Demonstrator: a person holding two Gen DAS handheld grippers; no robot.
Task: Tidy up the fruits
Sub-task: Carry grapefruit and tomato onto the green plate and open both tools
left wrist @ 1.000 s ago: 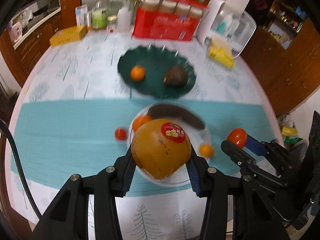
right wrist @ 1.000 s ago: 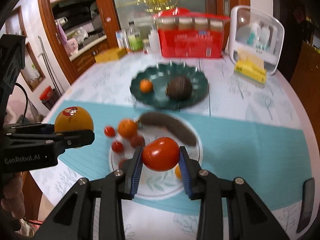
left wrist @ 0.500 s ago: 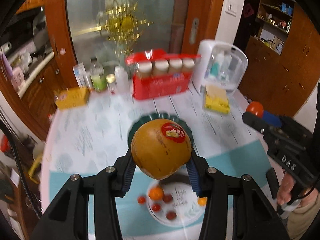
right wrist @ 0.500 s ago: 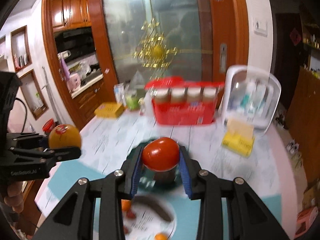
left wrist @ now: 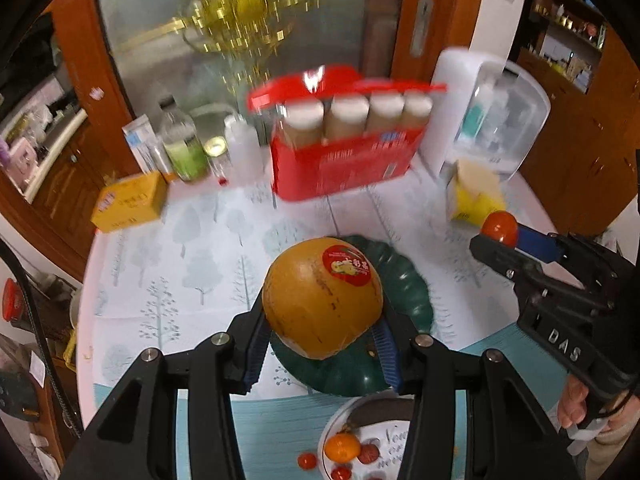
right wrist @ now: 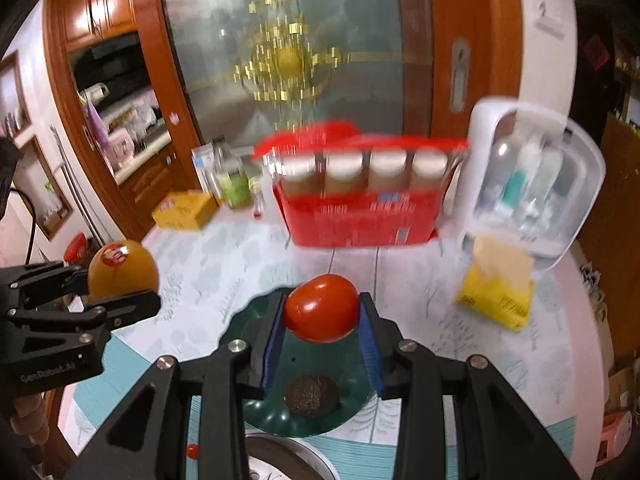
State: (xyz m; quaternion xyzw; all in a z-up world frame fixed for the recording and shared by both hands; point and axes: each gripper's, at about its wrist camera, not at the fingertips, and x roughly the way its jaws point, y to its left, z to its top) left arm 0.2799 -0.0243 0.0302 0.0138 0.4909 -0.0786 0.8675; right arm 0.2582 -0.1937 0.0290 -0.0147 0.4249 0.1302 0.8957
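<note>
At the left, the left tool [left wrist: 322,344] is closed on a yellow-orange melon-like fruit [left wrist: 320,300] with a red sticker; its blue pads are pressed against the fruit's two flanks, and the fruit is held in the air above the dark green scalloped plate [left wrist: 416,292] near the middle of the worktop [left wrist: 200,248]. At the near edge a white plate [left wrist: 396,440] is seen with a small orange [left wrist: 342,447] and several small red fruits, one of them lying just off its rim.

To the right, the right tool [right wrist: 322,344] is clamped on a red tomato [right wrist: 322,307], also held clear of the surface, over the green plate [right wrist: 248,316], where a dark rough-skinned fruit [right wrist: 312,395] already rests.

The step in hand is judged to be the transfer of both fruits onto the green plate. It is best done if each fruit is lowered until it touches the plate before the grip is eased, since both are round and likely to roll. The heavy yellow fruit should be set in the bare left part, the tomato well apart from the dark fruit, and the two tools kept from meeting.
</note>
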